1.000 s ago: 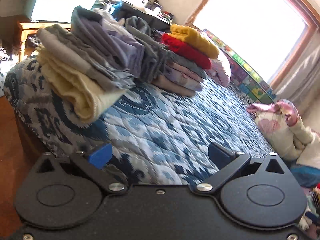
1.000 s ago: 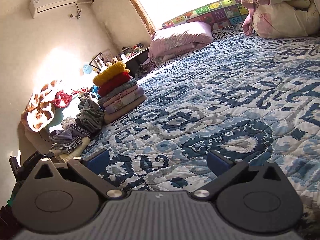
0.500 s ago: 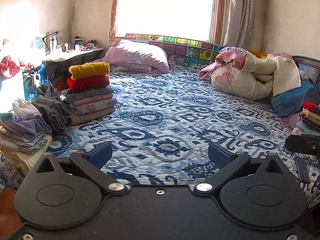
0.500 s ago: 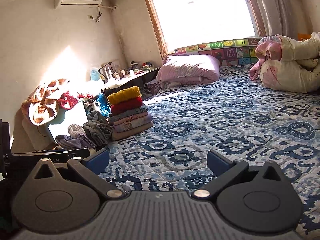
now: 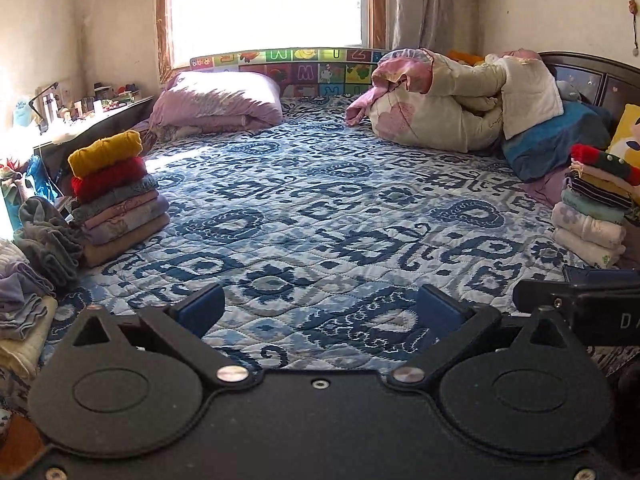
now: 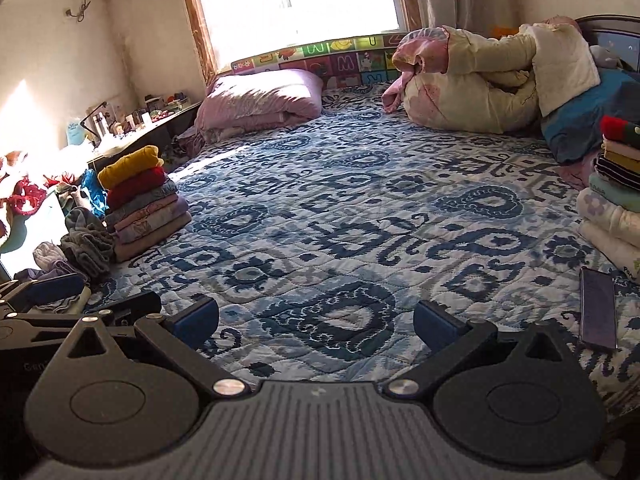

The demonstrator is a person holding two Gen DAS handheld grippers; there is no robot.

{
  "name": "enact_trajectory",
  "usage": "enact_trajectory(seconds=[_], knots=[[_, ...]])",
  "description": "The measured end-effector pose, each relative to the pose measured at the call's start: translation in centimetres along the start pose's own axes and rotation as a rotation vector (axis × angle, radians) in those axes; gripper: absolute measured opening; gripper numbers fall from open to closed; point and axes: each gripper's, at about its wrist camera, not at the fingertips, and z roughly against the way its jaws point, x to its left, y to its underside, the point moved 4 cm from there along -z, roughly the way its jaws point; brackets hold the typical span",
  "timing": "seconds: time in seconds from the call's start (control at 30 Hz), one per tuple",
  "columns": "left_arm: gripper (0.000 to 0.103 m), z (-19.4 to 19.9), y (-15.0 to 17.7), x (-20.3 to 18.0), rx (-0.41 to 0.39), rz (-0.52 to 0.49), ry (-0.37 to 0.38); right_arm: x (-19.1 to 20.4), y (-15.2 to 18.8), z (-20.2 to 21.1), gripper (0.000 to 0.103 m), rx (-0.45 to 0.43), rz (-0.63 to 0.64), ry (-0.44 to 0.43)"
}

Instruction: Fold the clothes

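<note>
Across the left wrist view, the left gripper [image 5: 320, 312] hangs over a blue patterned quilt [image 5: 320, 208], jaws spread wide with nothing between them. A folded stack of clothes [image 5: 116, 196], yellow sweater on top and red beneath, sits at the bed's left edge, its long axis running toward the far pillow [image 5: 220, 100]; a looser grey and lilac pile [image 5: 32, 260] lies nearer. A second folded stack [image 5: 596, 208] stands at the right edge. Letters "W", "M" and "Z" show on the alphabet mat [image 5: 304, 68] under the window. From the right wrist view, the right gripper [image 6: 316, 320] is likewise wide open and empty above the quilt [image 6: 340, 208], a dark phone [image 6: 598, 308] lying flat just right of it, lengthwise toward the right stack [image 6: 616, 192]. Part of the left gripper [image 6: 60, 304] shows at the left edge.
</note>
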Motion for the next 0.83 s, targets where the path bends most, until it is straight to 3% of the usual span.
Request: enact_trajectory(seconds=[0.27, 0.83], knots=[[0.103, -1.2, -0.2, -1.3, 0.042, 0.024, 0.019, -2.7, 0.2, -1.0, 0.103, -0.007, -0.060, 0.078], [0.103, -1.8, -0.1, -0.8, 0.080, 0.071, 0.032, -2.2, 0.1, -2.8, 0.103, 0.030, -0.015, 0.102]])
